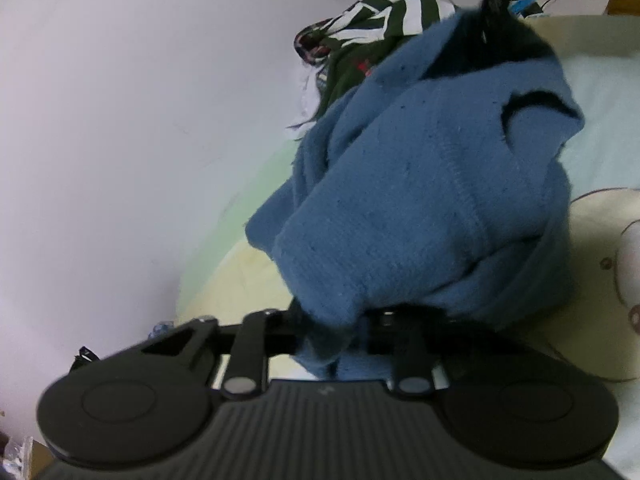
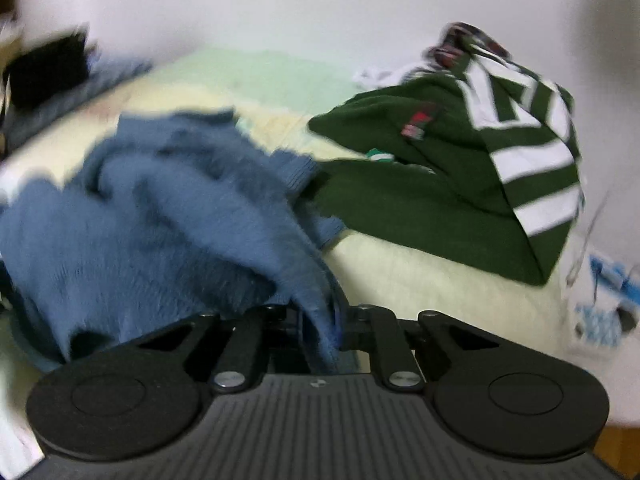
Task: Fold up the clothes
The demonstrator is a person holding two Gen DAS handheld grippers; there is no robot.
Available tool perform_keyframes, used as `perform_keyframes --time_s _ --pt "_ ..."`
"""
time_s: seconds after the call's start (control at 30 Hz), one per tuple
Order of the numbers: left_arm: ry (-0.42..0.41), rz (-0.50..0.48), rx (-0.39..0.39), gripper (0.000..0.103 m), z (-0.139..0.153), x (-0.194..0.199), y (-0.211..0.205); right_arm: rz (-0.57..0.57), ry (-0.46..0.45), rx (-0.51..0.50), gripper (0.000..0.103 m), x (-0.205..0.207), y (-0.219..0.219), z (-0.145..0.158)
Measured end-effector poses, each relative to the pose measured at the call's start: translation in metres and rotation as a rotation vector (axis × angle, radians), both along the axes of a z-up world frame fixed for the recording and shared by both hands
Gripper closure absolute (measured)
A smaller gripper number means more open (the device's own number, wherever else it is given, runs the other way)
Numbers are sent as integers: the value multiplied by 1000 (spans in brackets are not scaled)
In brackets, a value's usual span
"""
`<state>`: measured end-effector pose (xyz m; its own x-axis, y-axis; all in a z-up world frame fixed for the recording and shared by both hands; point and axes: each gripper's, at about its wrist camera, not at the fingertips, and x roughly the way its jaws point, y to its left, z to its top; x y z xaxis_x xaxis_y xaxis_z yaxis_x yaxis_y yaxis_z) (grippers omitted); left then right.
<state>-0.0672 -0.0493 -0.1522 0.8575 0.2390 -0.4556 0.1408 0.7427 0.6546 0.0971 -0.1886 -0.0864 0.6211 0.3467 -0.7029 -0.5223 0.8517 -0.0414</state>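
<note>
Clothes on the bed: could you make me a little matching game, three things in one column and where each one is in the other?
Things:
1. blue sweater
2. green striped garment
3. bed cover

Places:
A. lying loose beside the wall
B. spread under all the clothes
C. pinched by both the left gripper and the right gripper

Pairs: 1-C, 2-A, 3-B

My left gripper (image 1: 336, 320) and right gripper (image 2: 324, 320), matt black plastic with ribbed housings and dull metal pivot pins, pinch a blue sweater (image 1: 420, 200) of fuzzy, pilled knit. Beyond it a green garment (image 2: 420, 184) of smooth cloth with white stripes lies on the bed (image 2: 420, 280), its pale cover softly quilted.
</note>
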Motion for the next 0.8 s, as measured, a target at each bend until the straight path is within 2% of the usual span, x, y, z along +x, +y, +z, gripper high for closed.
perform_keyframes --time_s 0.03,0.13,0.33,0.4,0.57,0.7,0.8 --pt "-21 18 -14 86 5 -1 2 -27 5 42 92 0 -5 6" --pt "-83 72 -57 86 19 -2 6 -99 40 213 93 -1 -23 27" --pt "-244 187 -246 86 74 -12 27 -147 55 572 93 -13 -48 76" --pt "-304 175 -239 86 93 -18 27 -141 28 662 93 -19 -53 97" --pt "-453 167 -288 84 148 -40 38 -100 -87 822 93 -42 -61 150" --pt "-579 175 -315 84 191 -58 49 -57 -223 882 95 -68 -64 193" --pt "-663 183 -328 84 220 -73 62 -29 -292 932 96 -88 -67 218"
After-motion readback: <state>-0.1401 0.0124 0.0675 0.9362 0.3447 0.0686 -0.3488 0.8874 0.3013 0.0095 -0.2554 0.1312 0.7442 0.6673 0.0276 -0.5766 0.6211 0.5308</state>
